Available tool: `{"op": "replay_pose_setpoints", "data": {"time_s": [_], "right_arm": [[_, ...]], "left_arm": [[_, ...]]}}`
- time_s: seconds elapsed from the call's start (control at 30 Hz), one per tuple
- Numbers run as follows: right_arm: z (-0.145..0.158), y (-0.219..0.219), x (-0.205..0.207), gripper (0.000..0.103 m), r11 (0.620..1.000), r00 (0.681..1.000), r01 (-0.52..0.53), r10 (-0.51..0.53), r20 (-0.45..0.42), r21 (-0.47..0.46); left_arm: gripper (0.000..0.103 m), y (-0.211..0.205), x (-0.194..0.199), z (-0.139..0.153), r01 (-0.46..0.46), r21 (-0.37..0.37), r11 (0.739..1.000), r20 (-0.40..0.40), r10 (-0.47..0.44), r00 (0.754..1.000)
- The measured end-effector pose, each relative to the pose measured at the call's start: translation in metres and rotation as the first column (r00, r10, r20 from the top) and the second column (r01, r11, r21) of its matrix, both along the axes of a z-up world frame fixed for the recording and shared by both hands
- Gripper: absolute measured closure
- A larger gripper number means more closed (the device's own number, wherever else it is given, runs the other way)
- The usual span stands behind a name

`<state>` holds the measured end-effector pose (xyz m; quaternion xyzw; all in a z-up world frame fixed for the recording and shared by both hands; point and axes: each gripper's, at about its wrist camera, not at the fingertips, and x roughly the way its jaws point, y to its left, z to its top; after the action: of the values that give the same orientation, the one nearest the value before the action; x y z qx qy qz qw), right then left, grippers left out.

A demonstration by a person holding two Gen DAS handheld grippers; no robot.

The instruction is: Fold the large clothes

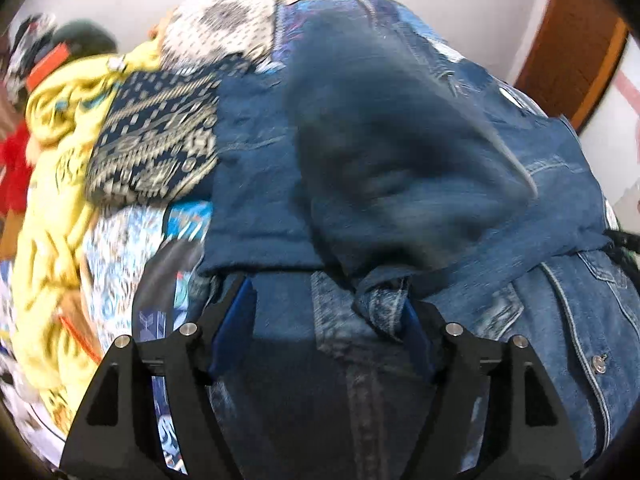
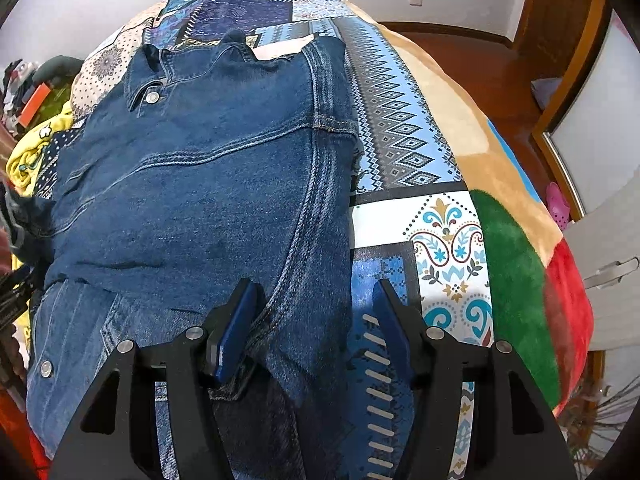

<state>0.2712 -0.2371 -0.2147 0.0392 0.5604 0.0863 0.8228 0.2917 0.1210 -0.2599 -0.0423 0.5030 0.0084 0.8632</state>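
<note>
A blue denim jacket lies spread on the patterned bedspread, collar at the far end. In the left wrist view the jacket is bunched and blurred, with a folded sleeve or flap raised over it. My left gripper is open, its jaws wide apart over the denim; a twisted bit of denim hem lies by the right finger. My right gripper is open, straddling the jacket's right side seam near the hem, left finger on the denim, right finger over the bedspread.
A pile of other clothes lies at the left: a yellow garment, a navy patterned cloth, something red. A fleece blanket in tan, green and red covers the bed's right side. Wooden floor and door beyond.
</note>
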Motion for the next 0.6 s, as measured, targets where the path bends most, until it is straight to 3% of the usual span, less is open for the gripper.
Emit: {"op": "replay_pose_setpoints", "data": {"time_s": [0.13,0.37,0.53,0.6], "right_arm": [[0.002,0.002,-0.002,0.046,1.0,1.0,-0.009,0.009,0.001,-0.007],[0.013,0.006,-0.007,0.046,0.999,0.999,-0.028,0.028,0.017,-0.031],[0.038,0.008,-0.017,0.046,0.999,0.996,-0.044,0.046,0.082,-0.033],[0.053,0.008,-0.025,0.046,0.999,0.992,-0.042,0.045,0.122,-0.034]], "left_arm": [[0.032,0.013,-0.005,-0.002,-0.02,-0.05,0.999,-0.016,0.019,1.0],[0.033,0.015,-0.013,0.022,0.006,0.043,0.999,-0.016,-0.005,1.0],[0.031,0.018,-0.029,0.059,0.014,0.124,0.992,0.049,-0.02,0.999],[0.023,0.023,-0.036,0.073,0.0,0.124,0.992,0.081,-0.011,0.997]]}}
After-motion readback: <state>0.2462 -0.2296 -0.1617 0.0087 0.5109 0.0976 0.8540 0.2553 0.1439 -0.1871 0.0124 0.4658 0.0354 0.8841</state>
